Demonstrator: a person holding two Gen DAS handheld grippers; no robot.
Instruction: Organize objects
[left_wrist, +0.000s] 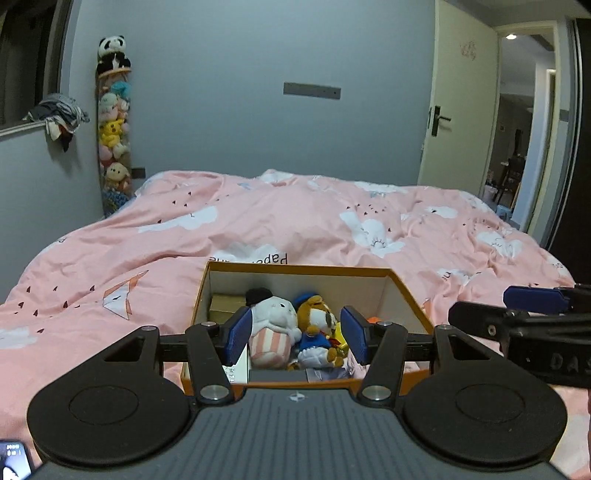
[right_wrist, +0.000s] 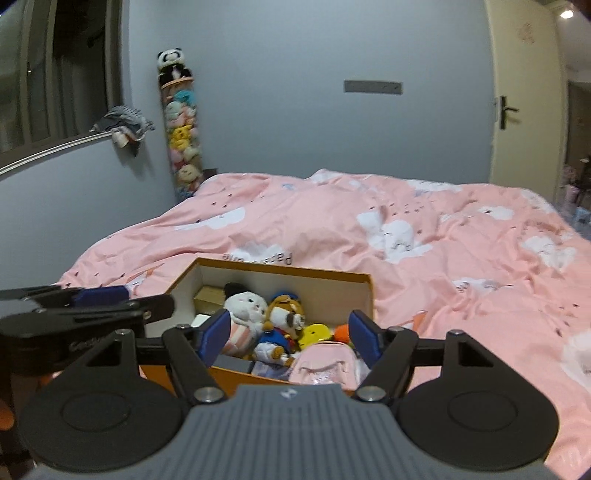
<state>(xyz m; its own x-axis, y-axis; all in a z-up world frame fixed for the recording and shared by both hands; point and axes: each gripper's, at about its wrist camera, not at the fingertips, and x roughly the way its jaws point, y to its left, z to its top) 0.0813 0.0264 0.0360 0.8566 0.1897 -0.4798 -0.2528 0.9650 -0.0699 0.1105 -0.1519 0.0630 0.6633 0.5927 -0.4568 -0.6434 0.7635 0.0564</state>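
An orange cardboard box (left_wrist: 406, 291) with white inner walls stands open on the pink bedspread (left_wrist: 258, 221). Inside lie a white plush with a black hat (left_wrist: 273, 325), a brown plush in blue clothes (left_wrist: 316, 325), a tan carton (left_wrist: 225, 304), a yellow toy (right_wrist: 314, 334) and a pink mini backpack (right_wrist: 325, 363). My left gripper (left_wrist: 295, 336) hovers over the near end of the box, open, nothing between its blue pads. My right gripper (right_wrist: 291, 338) hangs beside it on the right, open and empty too. Each gripper shows at the edge of the other's view.
A tall clear tube of plush toys (left_wrist: 114, 140), topped by a panda, stands in the far left corner. Clothes (left_wrist: 59, 114) hang off the window sill. A door (left_wrist: 461, 103) stands open at the right. The bedspread (right_wrist: 443, 240) stretches wide beyond the box (right_wrist: 364, 291).
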